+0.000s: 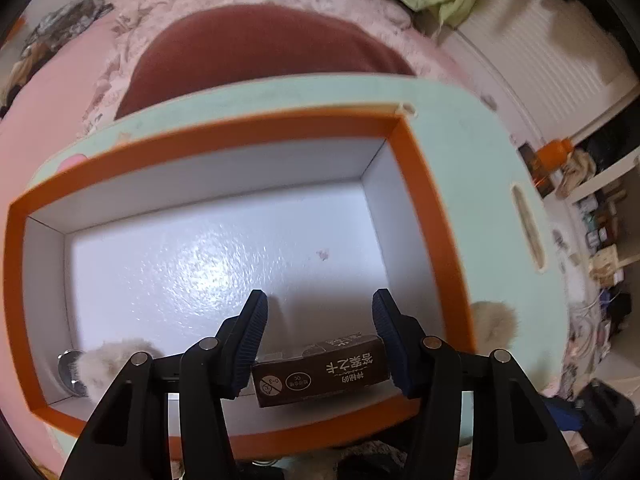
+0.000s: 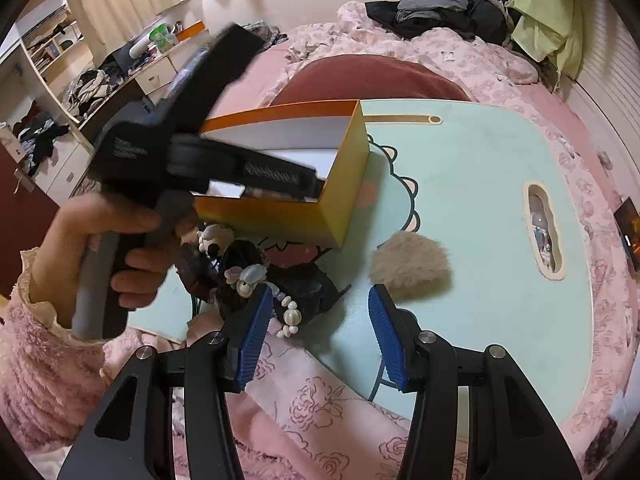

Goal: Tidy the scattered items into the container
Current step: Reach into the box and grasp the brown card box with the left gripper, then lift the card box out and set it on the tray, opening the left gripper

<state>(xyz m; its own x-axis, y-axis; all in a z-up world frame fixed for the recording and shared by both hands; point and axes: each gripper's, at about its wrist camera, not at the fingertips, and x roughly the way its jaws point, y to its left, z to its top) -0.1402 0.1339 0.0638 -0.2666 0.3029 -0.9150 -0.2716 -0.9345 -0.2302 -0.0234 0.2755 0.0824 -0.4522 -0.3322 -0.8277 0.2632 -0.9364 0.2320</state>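
An orange box (image 1: 420, 184) with a white inside stands on a mint lap table (image 1: 472, 152). My left gripper (image 1: 320, 308) is over the box, its jaws closed on a small brown carton (image 1: 320, 372) held between the pads' rear part. A fluffy beige pompom (image 1: 108, 360) and a metal object (image 1: 68, 368) lie in the box's near left corner. In the right wrist view the left gripper (image 2: 280, 180) reaches into the box (image 2: 340, 184). My right gripper (image 2: 320, 300) is open and empty, above the table's near edge. A beige pompom (image 2: 408, 264), a bead bracelet (image 2: 288, 316) and dark hair accessories (image 2: 240, 264) lie beside the box.
The table (image 2: 480, 184) rests on a pink floral bed cover (image 2: 328, 412) with a dark red pillow (image 2: 372, 80) behind. Clothes (image 2: 448, 12) are piled at the bed's far end. Cluttered shelves (image 2: 80, 92) stand at left.
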